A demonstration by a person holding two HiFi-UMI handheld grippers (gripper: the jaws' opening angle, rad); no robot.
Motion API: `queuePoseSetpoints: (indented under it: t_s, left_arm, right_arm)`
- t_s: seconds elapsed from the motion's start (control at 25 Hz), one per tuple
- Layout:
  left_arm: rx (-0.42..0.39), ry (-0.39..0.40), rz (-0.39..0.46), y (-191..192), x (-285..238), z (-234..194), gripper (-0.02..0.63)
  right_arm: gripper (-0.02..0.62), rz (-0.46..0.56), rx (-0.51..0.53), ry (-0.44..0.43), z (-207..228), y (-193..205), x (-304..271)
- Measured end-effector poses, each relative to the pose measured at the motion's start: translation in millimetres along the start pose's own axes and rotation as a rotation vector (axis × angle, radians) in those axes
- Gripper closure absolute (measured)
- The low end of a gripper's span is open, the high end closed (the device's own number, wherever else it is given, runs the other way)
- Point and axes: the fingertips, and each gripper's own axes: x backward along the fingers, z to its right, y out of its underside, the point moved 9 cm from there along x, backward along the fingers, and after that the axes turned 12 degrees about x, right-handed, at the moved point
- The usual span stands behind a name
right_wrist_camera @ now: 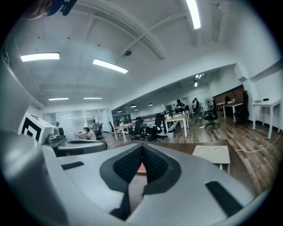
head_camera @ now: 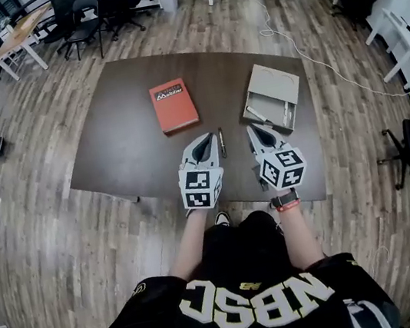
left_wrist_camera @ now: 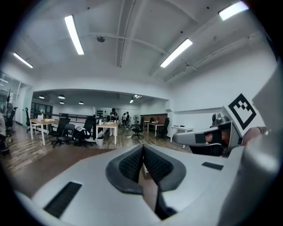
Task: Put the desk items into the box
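Observation:
On the dark brown table (head_camera: 125, 149) lie a red book (head_camera: 173, 104), a dark pen (head_camera: 222, 142) and an open beige box (head_camera: 273, 82) with a few small items in its tray. My left gripper (head_camera: 203, 147) hovers just left of the pen, its jaws shut and empty. My right gripper (head_camera: 261, 134) sits right of the pen, just in front of the box, also shut with nothing in it. In the left gripper view the pads (left_wrist_camera: 132, 164) meet. The right gripper view shows its pads (right_wrist_camera: 152, 165) together, the box (right_wrist_camera: 212, 154) ahead right and a sliver of the book (right_wrist_camera: 141, 169).
Office chairs (head_camera: 84, 20) and a light wooden desk (head_camera: 20, 34) stand beyond the table's far side. A white cable (head_camera: 303, 49) runs over the wood floor to the right. The person stands at the table's near edge.

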Motion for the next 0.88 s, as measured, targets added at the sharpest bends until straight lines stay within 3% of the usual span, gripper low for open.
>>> queuePoseSetpoints:
  t_s: [0.28,0.88]
  left_arm:
    - [0.052,-0.005,-0.149,34,-53,-27,0.591]
    - [0.119,-0.087,-0.44,133,-136,-56,0.589]
  right_arm:
    - [0.589,-0.075,-0.047,0.029,23,26,-26]
    - [0.589,-0.183,-0.083,-0.035,83,66,-85]
